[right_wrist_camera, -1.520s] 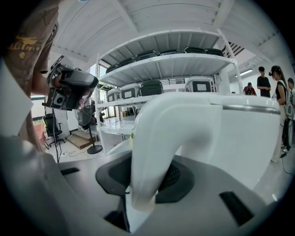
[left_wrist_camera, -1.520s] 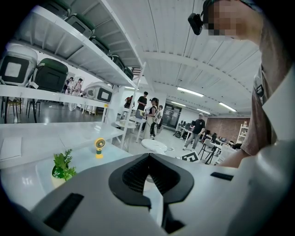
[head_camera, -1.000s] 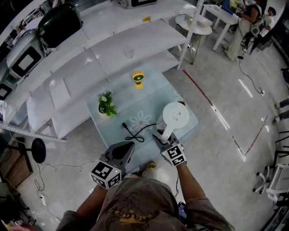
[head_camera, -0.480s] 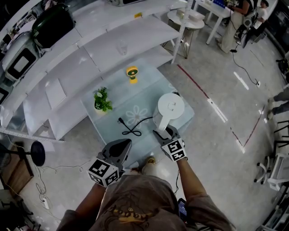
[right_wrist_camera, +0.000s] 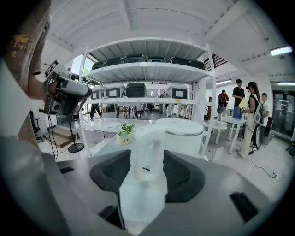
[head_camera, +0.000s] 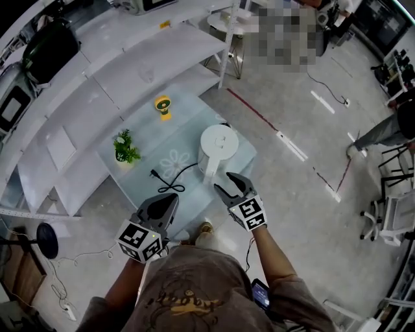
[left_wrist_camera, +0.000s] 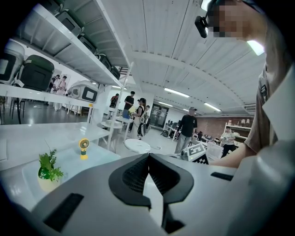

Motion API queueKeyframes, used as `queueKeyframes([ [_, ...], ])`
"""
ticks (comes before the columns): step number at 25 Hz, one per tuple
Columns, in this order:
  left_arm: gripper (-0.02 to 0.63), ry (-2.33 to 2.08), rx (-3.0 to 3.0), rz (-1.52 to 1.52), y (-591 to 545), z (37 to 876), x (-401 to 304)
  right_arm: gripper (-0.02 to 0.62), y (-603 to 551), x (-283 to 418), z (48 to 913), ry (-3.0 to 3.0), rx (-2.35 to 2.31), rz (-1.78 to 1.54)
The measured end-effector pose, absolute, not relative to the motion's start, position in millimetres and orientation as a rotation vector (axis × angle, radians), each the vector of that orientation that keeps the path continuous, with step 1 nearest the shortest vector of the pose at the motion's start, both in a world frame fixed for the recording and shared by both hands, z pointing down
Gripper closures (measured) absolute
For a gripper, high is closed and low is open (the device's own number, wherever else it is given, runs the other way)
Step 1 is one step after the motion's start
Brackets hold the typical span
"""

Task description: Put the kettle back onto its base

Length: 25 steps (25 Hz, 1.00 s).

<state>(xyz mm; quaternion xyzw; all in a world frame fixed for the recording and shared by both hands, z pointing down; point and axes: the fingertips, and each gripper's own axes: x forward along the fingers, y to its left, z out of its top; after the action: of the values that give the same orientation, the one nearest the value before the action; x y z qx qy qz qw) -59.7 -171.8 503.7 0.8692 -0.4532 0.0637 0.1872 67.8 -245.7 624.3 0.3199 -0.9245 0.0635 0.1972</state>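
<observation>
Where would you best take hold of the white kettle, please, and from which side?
I would grip its handle, coming from the side where the right claw is. The kettle stands upright and its looped handle sticks out that way, so jaws can close across its two sides. That claw's jaws have just been opening; the handle is in line between them, not pressed.

A pale glass desk (head_camera: 194, 110) stands on a glossy grey floor (head_camera: 305, 207) marked with a red line (head_camera: 256, 115). White shelves (head_camera: 123, 78) run behind it, a round table (head_camera: 225, 18) beyond. Strip lights (left_wrist_camera: 176, 92) glow on the white ceiling (left_wrist_camera: 152, 41).
</observation>
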Motion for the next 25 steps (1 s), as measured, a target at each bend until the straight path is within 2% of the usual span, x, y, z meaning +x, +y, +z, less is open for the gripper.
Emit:
queueKeyframes([
  [13,0.584,-1.258,2.568,0.087,-177,465,-48,0.396,-208,110,512,-2.644,1.166,0.200],
  [25,0.584,-1.378,2.580,0.103,-177,467,-74,0.553,-174,120,485,-2.642,1.411,0.251],
])
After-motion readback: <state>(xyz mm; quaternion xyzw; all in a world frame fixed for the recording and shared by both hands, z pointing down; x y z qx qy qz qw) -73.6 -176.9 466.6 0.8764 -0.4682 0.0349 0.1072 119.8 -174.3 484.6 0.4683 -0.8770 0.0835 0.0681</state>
